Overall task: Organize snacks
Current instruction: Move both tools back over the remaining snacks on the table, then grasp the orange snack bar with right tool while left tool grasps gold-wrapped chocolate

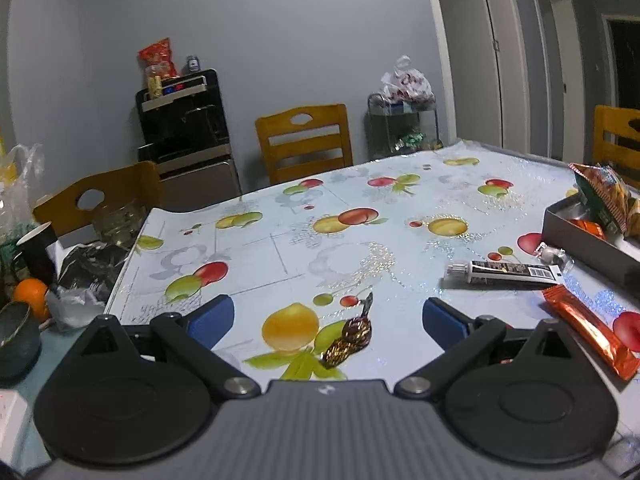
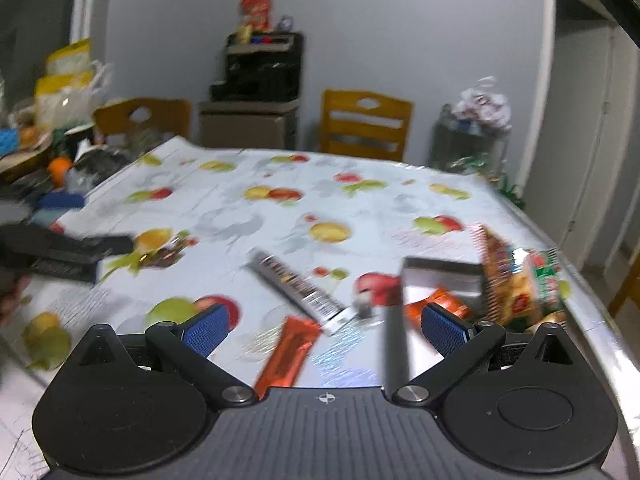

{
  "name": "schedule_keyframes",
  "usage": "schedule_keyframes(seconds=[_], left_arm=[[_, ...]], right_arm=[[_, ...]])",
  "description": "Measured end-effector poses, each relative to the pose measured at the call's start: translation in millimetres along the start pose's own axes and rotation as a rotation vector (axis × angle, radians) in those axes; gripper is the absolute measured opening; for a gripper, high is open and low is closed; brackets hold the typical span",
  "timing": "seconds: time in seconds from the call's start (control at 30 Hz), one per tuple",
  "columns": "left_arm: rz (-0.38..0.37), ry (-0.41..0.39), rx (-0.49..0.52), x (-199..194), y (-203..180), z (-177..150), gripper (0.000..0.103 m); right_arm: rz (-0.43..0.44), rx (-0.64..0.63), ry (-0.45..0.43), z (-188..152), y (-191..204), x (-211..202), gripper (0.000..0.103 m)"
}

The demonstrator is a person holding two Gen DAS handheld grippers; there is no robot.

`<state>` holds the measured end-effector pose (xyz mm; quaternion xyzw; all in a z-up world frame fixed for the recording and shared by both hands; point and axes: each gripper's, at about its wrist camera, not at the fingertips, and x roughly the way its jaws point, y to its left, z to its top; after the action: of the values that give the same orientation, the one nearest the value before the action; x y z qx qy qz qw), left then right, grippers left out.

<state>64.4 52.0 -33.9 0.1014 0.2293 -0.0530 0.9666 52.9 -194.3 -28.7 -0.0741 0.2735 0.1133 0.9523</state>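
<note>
Blue-padded left gripper (image 1: 328,316) wide, straddling candy (image 1: 352,334).

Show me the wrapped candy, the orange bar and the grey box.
wrapped candy (image 1: 352,338), left wrist view, middle of the wrapper
orange bar (image 1: 588,330), left wrist view, middle of its length
grey box (image 1: 580,228), left wrist view, near side wall

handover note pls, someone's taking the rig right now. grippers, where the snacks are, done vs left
Left gripper: open, empty, low over the brown-gold wrapped candy, which lies between its fingers.
Right gripper: open, empty, above the loose orange bar.
Grey tray: at the table's right edge; holds a chip bag and an orange packet.
Left on the table: candy, orange bar, black tube, small clear-wrapped sweet.
</note>
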Motion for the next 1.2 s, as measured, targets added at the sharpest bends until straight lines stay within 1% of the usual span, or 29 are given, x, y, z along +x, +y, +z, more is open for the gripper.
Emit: schedule_keyframes(seconds=[0.1,0.17,0.2,0.27,0.33,0.43,0.63,0.77,0.87,0.97,1.07,1.2], left_arm=[[-0.007,0.044,0.014,13.4,-7.0,17.9,0.102],[-0.043,0.042,-0.005,23.3,-11.8,21.4,0.102],[-0.057,0.041,-0.014,27.7,-14.8,20.4,0.102],[-0.056,0.033,-0.021,36.8,-22.1,14.4,0.102],[-0.054,0.029,-0.009,44.3,-28.8,7.8,0.102],[-0.085,0.006,-0.012,50.0,-31.1,-0.8,0.102],[-0.117,0.018,-0.076,59.0,-22.3,-7.1,0.102],[-0.123,0.053,-0.102,66.1,-17.7,-9.1,0.102],[-0.125,0.080,-0.102,70.9,-17.4,-10.1,0.102],[-0.128,0.088,-0.092,71.4,-18.5,-11.3,0.102],[-0.136,0.094,-0.082,71.2,-20.4,-12.0,0.102],[-0.148,0.129,-0.087,76.2,-20.4,-13.6,0.102]], right_arm=[[0.022,-0.005,0.023,-5.4,9.3,3.3,0.103],[0.036,-0.002,0.040,-9.8,13.6,6.3,0.103],[0.037,0.000,0.046,-11.7,14.9,7.3,0.103],[0.033,0.008,0.056,-15.8,15.6,9.3,0.103],[0.022,0.008,0.043,-19.7,17.4,9.1,0.103],[0.015,-0.011,0.028,-21.1,24.2,8.6,0.103],[0.031,-0.038,0.091,-18.0,33.4,20.0,0.103],[0.032,0.004,0.108,-18.0,32.1,28.8,0.103],[0.042,0.056,0.132,-18.2,27.6,35.5,0.103],[0.046,0.100,0.138,-20.2,23.7,40.1,0.103],[0.047,0.122,0.143,-21.8,21.4,42.7,0.103],[0.036,0.124,0.142,-23.3,21.0,45.2,0.103]])
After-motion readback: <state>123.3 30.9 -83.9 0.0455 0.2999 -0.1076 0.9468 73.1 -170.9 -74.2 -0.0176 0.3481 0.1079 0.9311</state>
